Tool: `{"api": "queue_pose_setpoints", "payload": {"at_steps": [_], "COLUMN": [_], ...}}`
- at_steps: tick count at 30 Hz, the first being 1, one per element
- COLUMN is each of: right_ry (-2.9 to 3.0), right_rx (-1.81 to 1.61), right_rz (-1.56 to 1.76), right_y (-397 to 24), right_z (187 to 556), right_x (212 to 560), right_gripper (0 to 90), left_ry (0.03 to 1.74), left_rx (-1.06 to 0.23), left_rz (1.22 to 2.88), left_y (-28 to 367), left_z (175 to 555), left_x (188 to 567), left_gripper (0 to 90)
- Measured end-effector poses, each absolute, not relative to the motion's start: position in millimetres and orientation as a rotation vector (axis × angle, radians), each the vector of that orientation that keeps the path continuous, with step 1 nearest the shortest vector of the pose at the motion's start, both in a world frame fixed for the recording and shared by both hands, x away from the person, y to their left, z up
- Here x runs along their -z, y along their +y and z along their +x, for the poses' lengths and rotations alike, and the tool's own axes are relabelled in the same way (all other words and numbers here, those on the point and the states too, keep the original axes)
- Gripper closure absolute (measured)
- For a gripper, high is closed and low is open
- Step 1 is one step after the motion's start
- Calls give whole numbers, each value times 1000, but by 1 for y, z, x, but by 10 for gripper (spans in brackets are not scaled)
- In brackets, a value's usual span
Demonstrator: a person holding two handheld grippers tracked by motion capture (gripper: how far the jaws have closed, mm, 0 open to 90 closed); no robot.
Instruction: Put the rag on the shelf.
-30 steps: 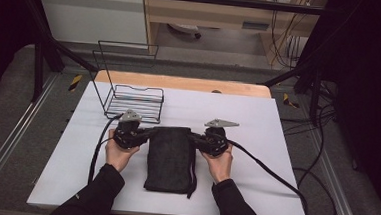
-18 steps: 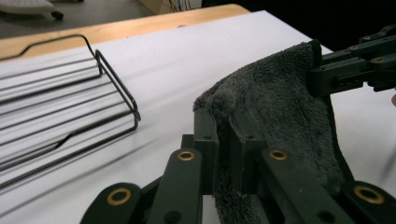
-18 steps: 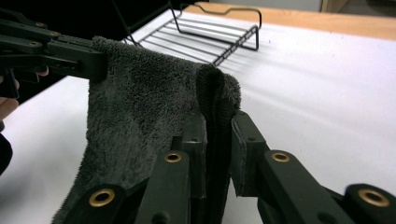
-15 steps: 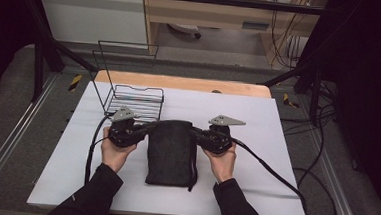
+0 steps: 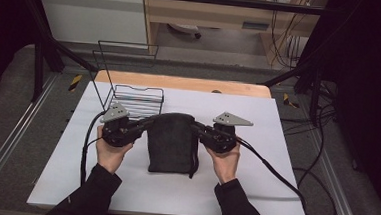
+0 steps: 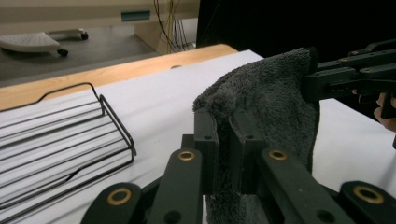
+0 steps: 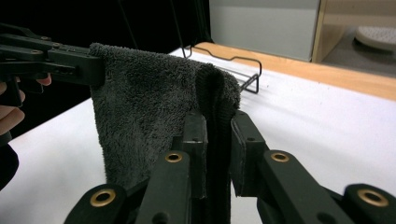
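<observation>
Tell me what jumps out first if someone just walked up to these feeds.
The dark grey towel at the middle of the white table, pinched at its top corners by the left gripper and the right gripper, its far edge lifted. Behind it, toward the table's far left, sits a black wire rack.

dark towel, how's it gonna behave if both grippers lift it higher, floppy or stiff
Probably floppy: the dark towel sags and drapes below where the left gripper and right gripper pinch its top corners. Likely light for its size, since small pinches hold it up. Its fuzzy pile, clear in the gripper views, suggests it should not slip easily from the jaws.
</observation>
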State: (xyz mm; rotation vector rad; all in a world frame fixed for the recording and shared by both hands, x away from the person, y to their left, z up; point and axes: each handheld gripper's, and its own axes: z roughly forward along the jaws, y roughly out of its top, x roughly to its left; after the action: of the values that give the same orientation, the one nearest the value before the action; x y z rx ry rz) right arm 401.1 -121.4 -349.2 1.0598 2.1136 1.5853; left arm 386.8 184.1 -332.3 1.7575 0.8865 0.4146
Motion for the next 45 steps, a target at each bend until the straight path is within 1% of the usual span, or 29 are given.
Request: {"api": "queue_pose_setpoints", "payload": {"at_steps": [21,27,45], "right_ry": [1986,1946,1823], "right_rx": [-1638,-1654,-1693], "right_rz": [896,868,786], "right_y": [-115,-109,-72], "right_z": [375,374,383], "right_x": [307,297,262], "right_gripper": [792,793,794], "left_ry": [817,808,815], "left_rx": [-481,-499,-562], "left_rz": [1638,1598,1445], "left_y": [194,201,230], "left_z": [367,366,375], "left_x": [297,287,255], "left_gripper": [826,826,826]}}
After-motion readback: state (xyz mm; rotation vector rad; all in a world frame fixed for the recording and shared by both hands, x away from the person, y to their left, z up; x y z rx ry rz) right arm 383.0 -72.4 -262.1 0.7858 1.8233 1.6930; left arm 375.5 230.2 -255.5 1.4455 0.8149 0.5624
